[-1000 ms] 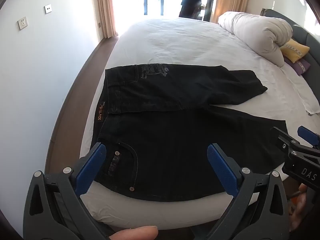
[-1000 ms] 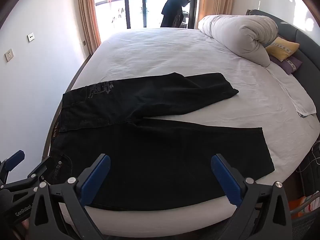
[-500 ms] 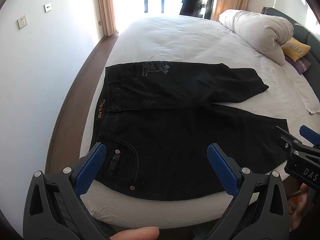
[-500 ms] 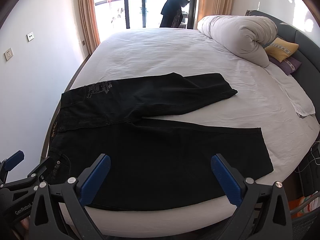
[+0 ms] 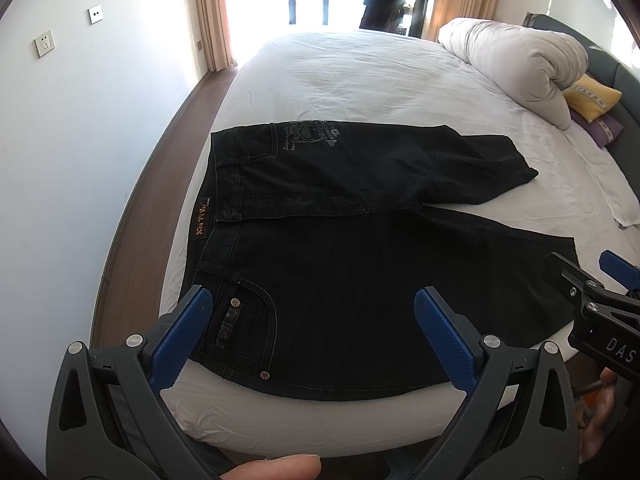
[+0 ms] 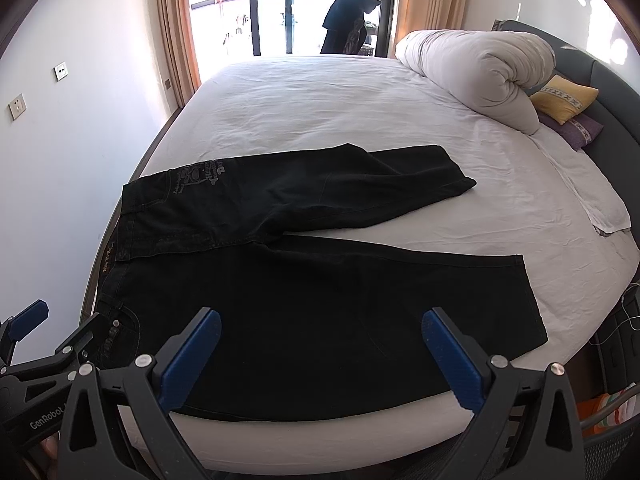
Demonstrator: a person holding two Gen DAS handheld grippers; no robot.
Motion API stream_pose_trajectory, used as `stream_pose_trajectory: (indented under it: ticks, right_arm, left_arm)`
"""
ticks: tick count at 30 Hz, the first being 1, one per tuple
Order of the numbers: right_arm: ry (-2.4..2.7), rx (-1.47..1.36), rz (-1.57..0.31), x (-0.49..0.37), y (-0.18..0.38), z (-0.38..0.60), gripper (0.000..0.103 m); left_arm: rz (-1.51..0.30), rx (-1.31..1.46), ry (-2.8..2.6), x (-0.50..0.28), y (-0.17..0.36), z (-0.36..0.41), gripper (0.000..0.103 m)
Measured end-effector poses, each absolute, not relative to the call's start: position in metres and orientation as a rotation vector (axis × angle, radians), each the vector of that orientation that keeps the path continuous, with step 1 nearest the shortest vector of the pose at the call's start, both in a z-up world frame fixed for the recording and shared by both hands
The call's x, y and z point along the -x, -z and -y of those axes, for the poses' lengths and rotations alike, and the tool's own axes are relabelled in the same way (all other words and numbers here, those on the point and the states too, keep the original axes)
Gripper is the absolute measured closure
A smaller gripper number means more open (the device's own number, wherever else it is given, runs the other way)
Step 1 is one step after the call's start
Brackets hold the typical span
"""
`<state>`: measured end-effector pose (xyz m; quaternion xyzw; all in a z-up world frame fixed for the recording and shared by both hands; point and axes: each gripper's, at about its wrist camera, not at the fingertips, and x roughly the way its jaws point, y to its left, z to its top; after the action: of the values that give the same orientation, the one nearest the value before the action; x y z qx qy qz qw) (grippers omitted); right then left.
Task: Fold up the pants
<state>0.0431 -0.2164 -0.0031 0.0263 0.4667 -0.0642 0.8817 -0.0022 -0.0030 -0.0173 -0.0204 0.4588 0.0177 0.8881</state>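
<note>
You had the black denim pants (image 5: 360, 280) spread flat on the white-sheeted bed (image 5: 360, 80), along its near edge, directly ahead of and below both tools. Their long axis ran left to right across your view: the waistband with its brown leather label (image 5: 202, 220) lay at the left edge of the bed, and the hems pointed right. The near leg (image 6: 360, 320) lay straight along the mattress edge; the far leg (image 6: 340, 188) splayed away toward the rolled white duvet (image 6: 480, 76).

Your left gripper (image 5: 316, 332) hovered over the hip pocket end, so it was the nearer one to the waistband. Your right gripper (image 6: 320, 352) hung over the middle of the near leg, closer to the hem at the right. Both sets of blue-padded fingers stood wide apart and gripped nothing; neither touched the cloth.

The fold had not begun. To my eye, the coming move turned on that splay: the near leg probably needed lifting by its near edge and carrying away from you onto the far one, the left tool taking the waist side and the right the hem side.
</note>
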Motion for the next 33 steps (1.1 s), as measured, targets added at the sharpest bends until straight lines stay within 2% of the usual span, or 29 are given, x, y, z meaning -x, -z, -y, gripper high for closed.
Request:
stream_pose_trajectory:
  ticks: [33]
  right_arm:
    - [0.136,-0.051,-0.976,-0.0426,0.0047,0.2147,0.0]
  left_arm:
    - [-0.958,0.043,-0.037,0.0006,0.018,0.0024,0.0]
